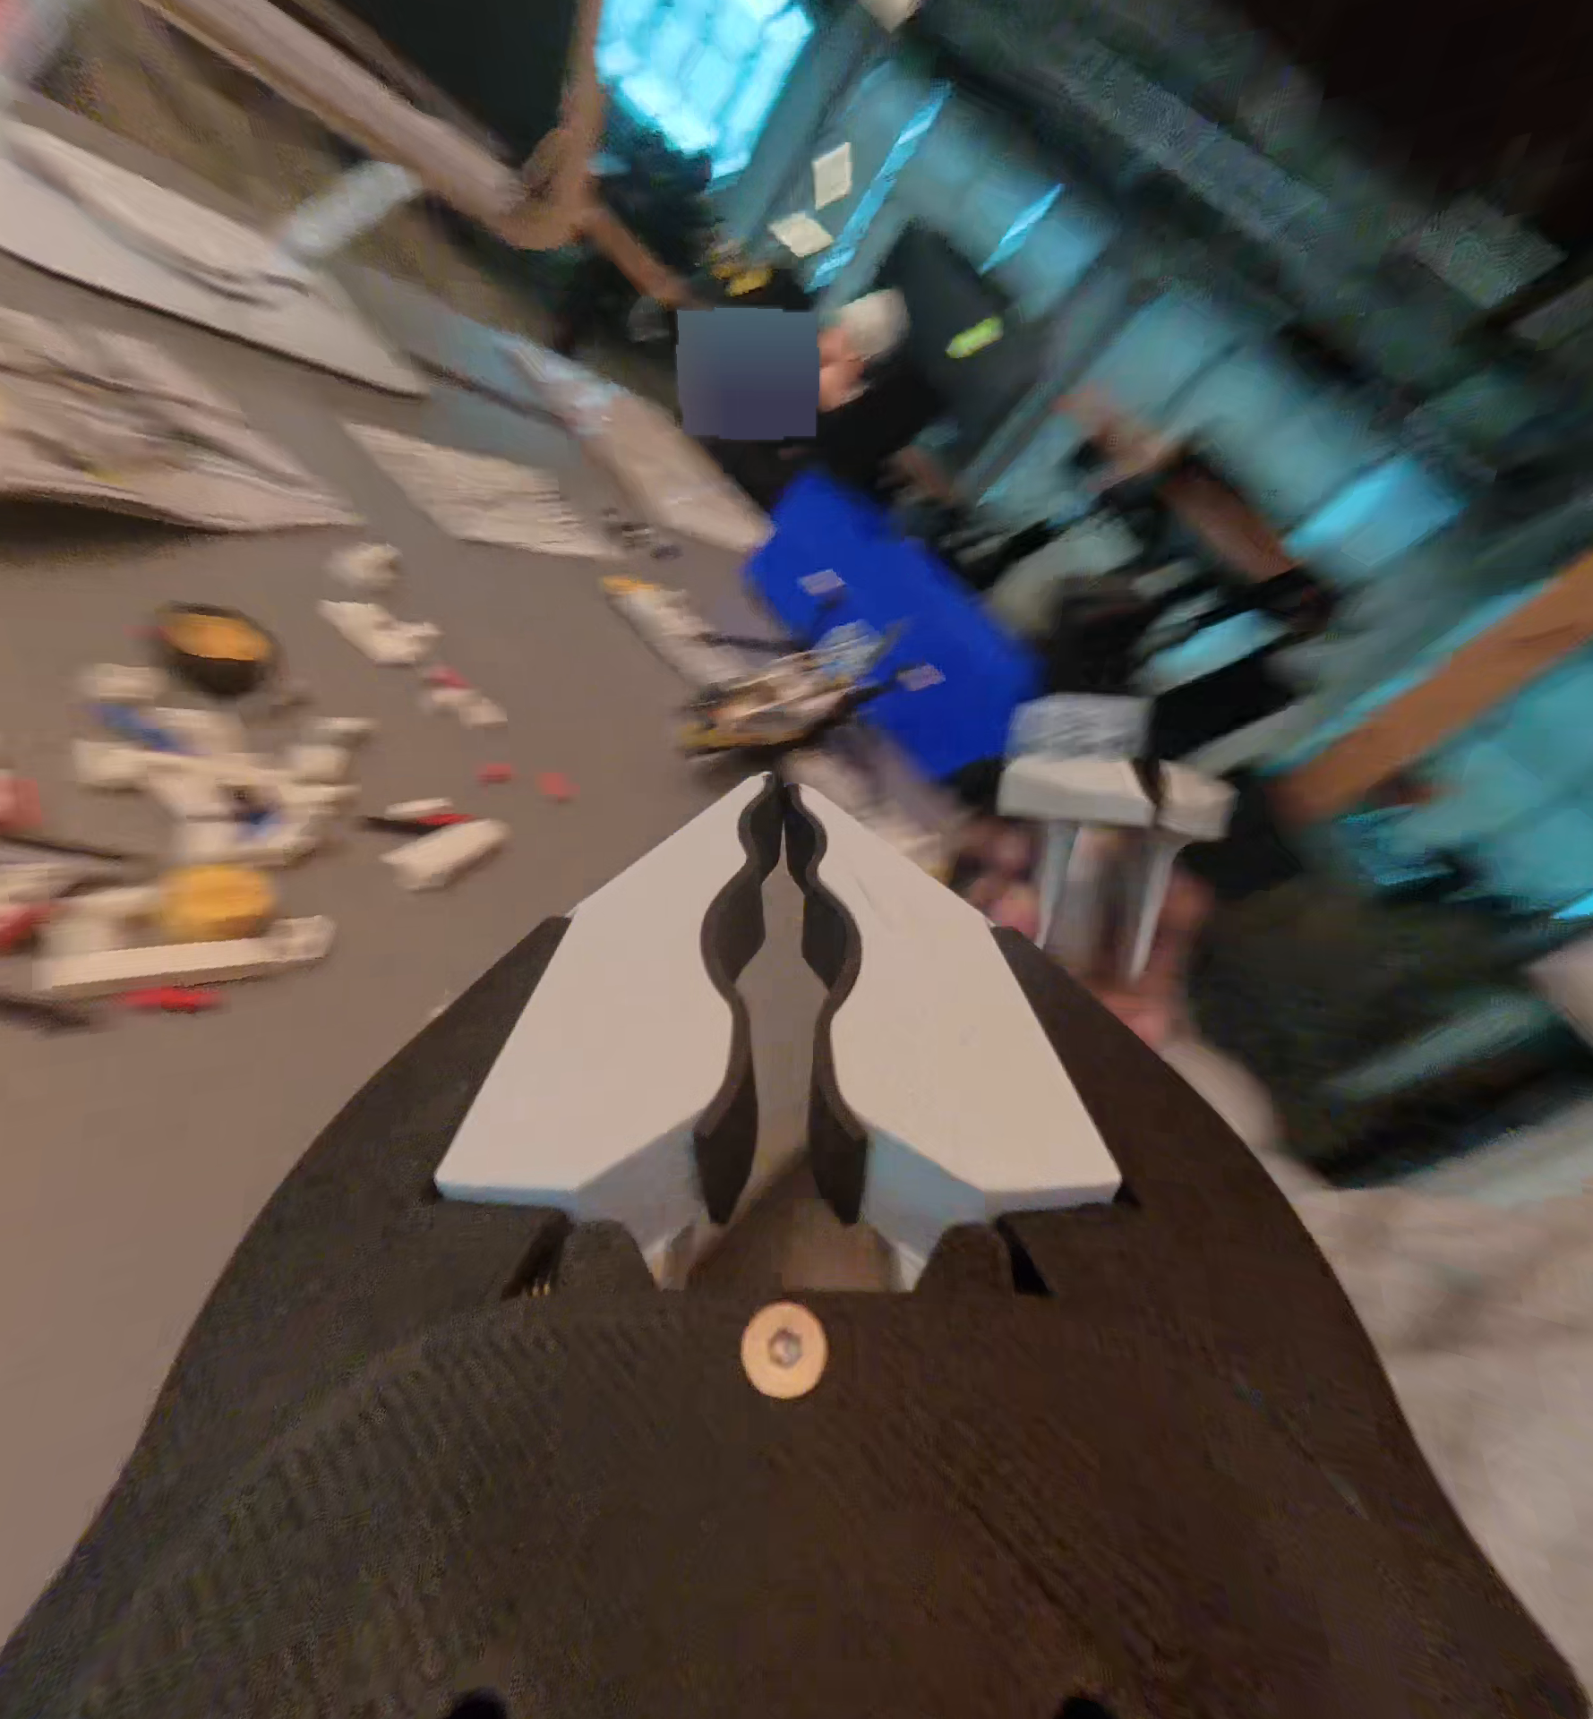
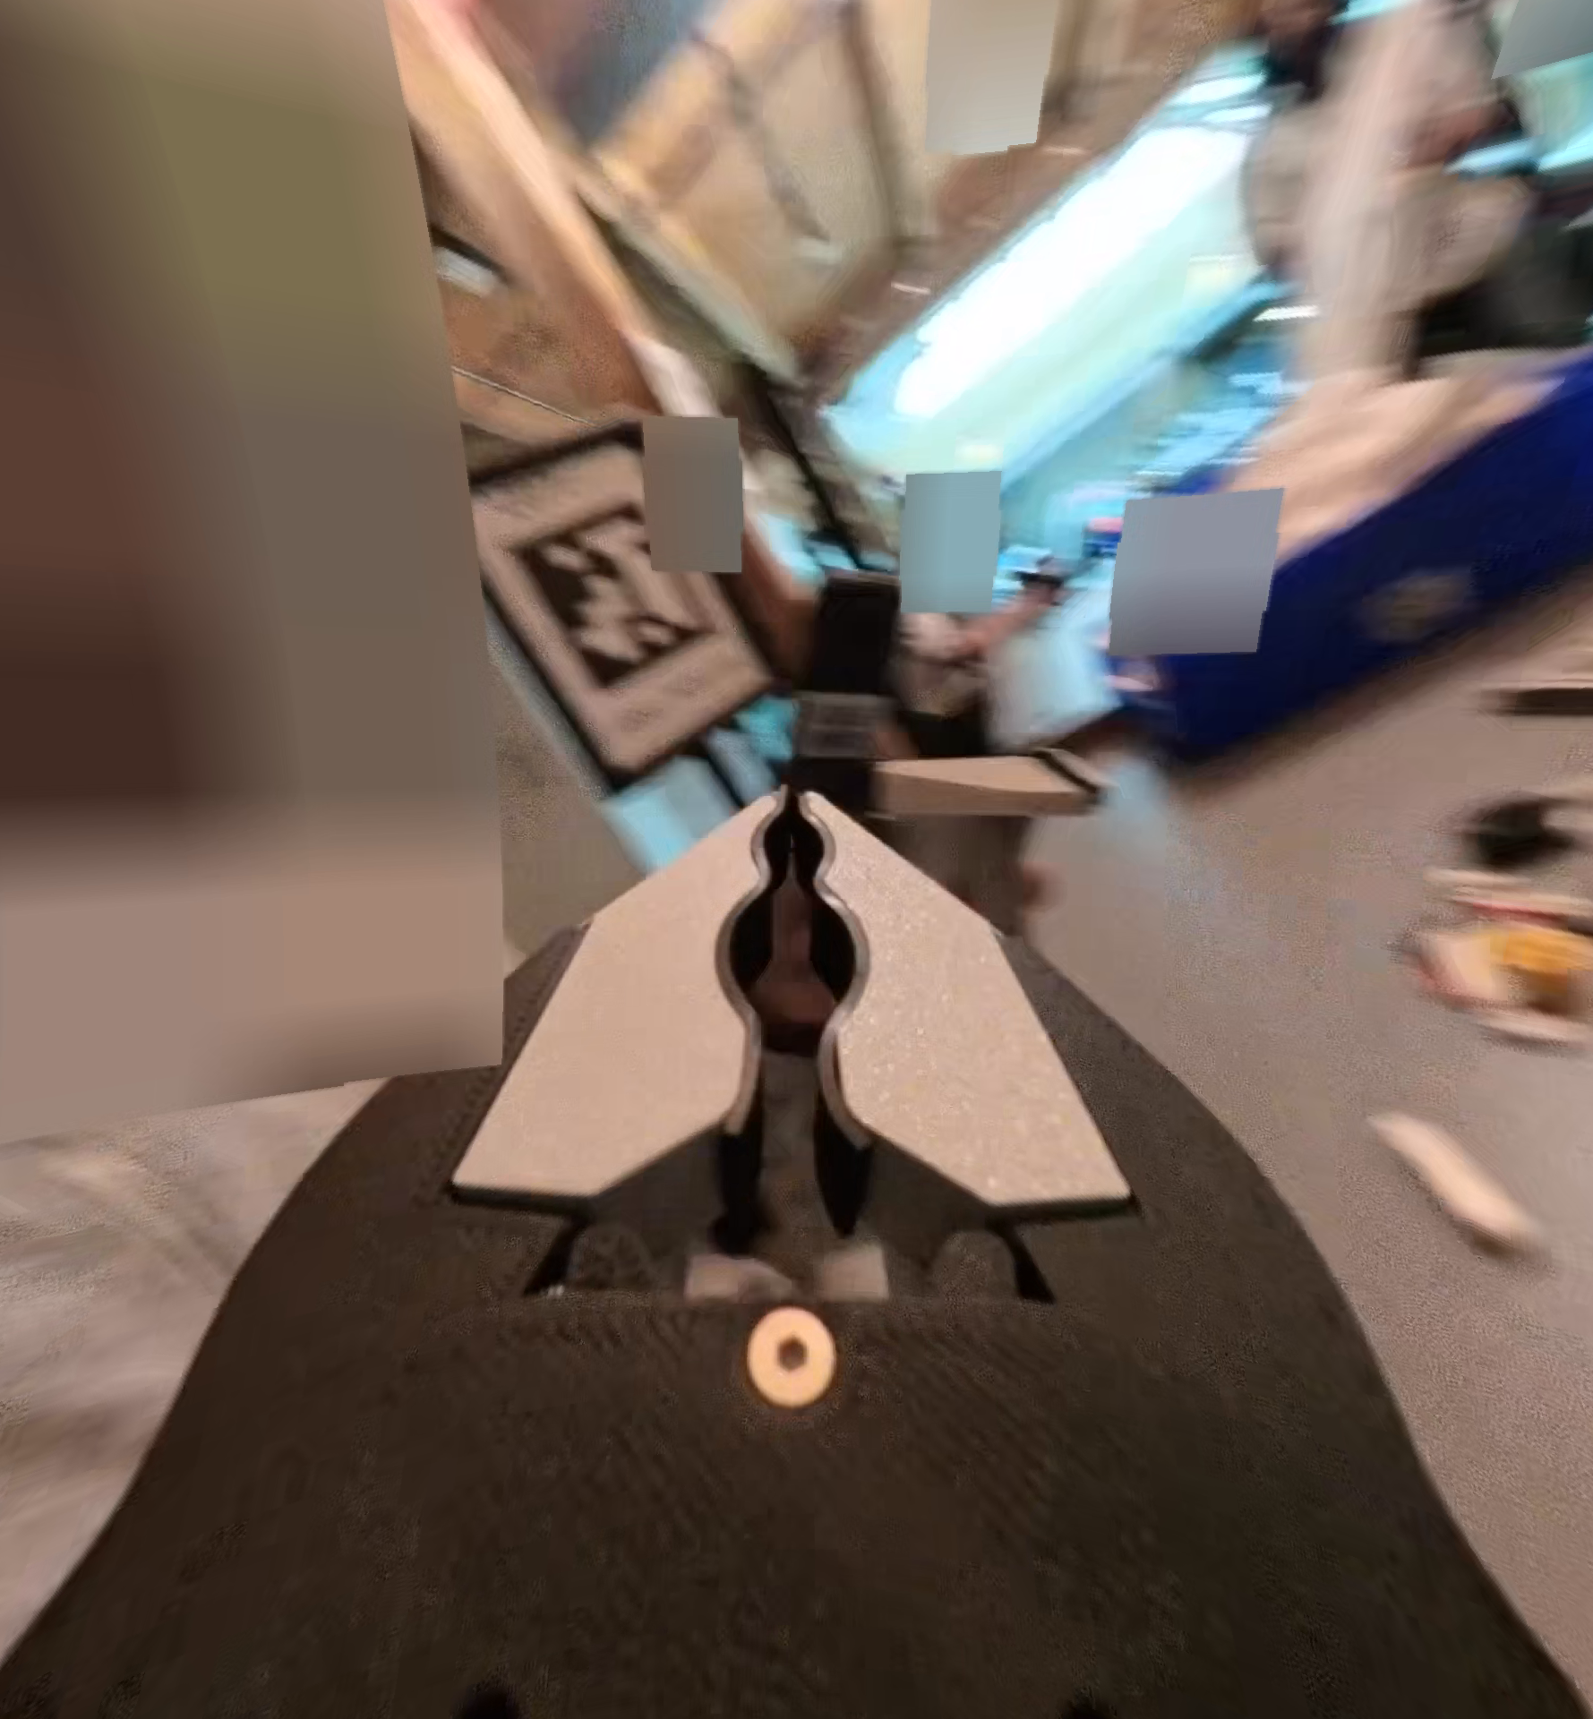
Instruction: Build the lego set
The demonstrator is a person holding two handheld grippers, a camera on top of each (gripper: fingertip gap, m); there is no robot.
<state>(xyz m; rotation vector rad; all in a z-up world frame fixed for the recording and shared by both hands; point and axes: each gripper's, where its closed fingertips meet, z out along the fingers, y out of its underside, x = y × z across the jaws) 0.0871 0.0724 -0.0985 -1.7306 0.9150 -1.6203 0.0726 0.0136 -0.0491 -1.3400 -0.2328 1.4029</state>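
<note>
Both views are motion-blurred. My left gripper [image 1: 781,791] is shut and empty, held above the grey table [image 1: 532,1070]. Loose Lego pieces lie on the table to its left: a white and blue partly built model [image 1: 206,791], a yellow and black wheel [image 1: 215,642], a second yellow wheel [image 1: 211,898], long white bricks [image 1: 443,851] and small red pieces [image 1: 555,786]. My right gripper [image 2: 793,797] is shut and empty. The other gripper shows beyond each one's tips, in the left wrist view [image 1: 1113,800] and in the right wrist view [image 2: 978,786]. Blurred Lego pieces [image 2: 1509,958] lie on the table to the right.
Open instruction sheets [image 1: 122,446] lie on the table at the back left. A blue box [image 1: 895,623] stands at the table's far edge, with a dark small model [image 1: 764,698] in front of it. The blue box [image 2: 1425,577] also shows in the right wrist view, and a black-and-white marker board [image 2: 616,605].
</note>
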